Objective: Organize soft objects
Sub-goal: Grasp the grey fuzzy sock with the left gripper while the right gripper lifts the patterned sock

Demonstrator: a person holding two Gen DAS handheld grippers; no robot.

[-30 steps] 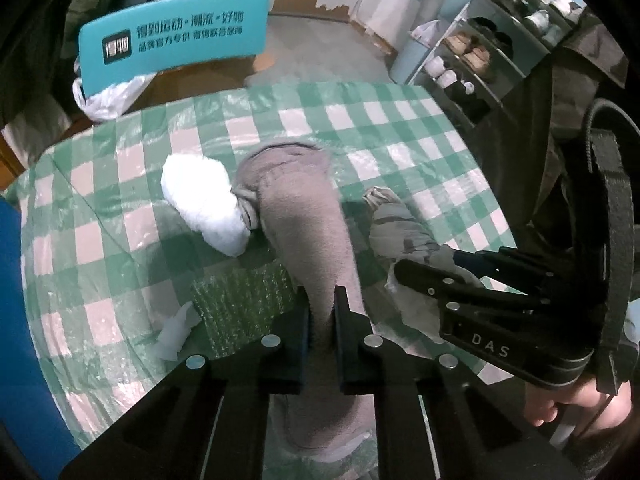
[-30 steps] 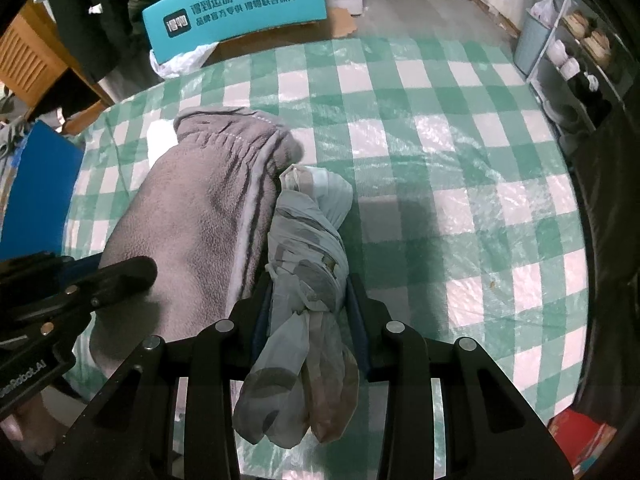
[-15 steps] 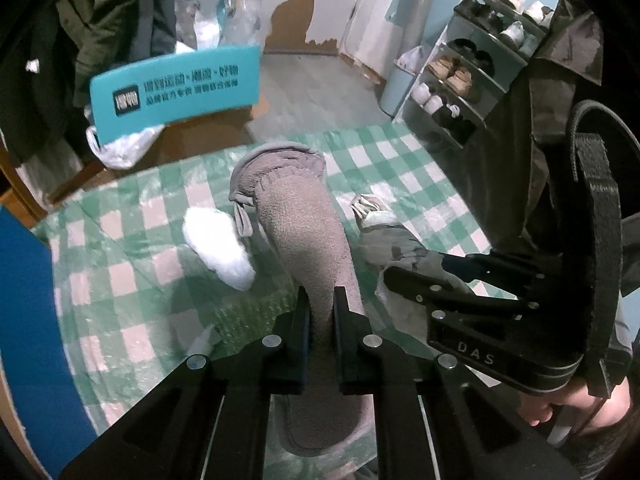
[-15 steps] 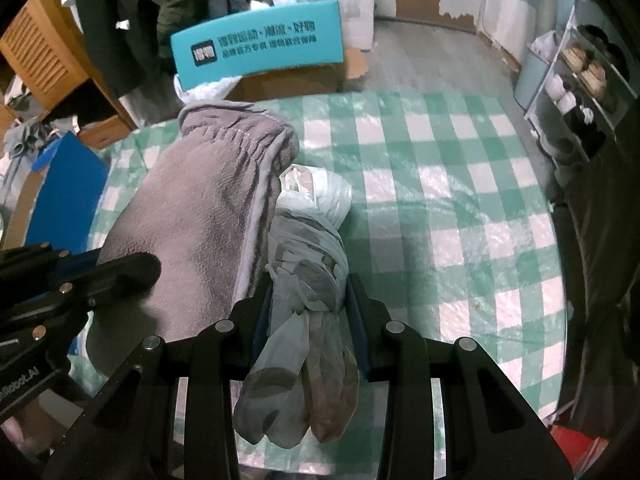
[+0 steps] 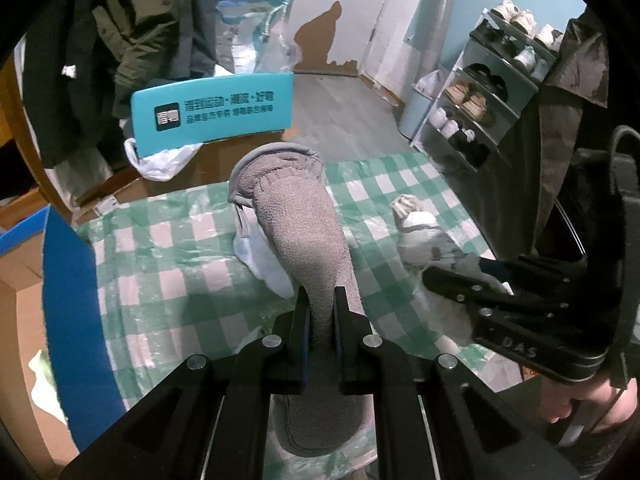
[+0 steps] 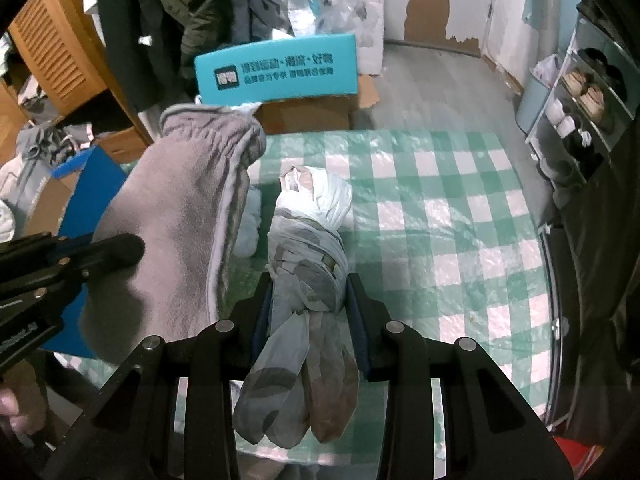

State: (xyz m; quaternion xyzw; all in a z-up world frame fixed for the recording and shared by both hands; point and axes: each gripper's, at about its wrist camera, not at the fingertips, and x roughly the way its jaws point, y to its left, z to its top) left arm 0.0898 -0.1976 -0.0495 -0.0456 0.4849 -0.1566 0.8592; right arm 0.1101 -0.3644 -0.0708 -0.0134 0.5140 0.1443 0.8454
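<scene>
Below, the green-checked tablecloth [image 6: 440, 208] spans both views. Above its near edge, the left gripper [image 5: 320, 320] clamps a grey fleece slipper [image 5: 304, 232], toe far. Just right, the right gripper [image 6: 308, 300] pinches a knotted pale stocking bundle [image 6: 308, 240].

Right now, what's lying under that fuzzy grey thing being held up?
Under the grey fleece item, a white soft bundle lies on the checked tablecloth. The fleece covers part of it.
</scene>
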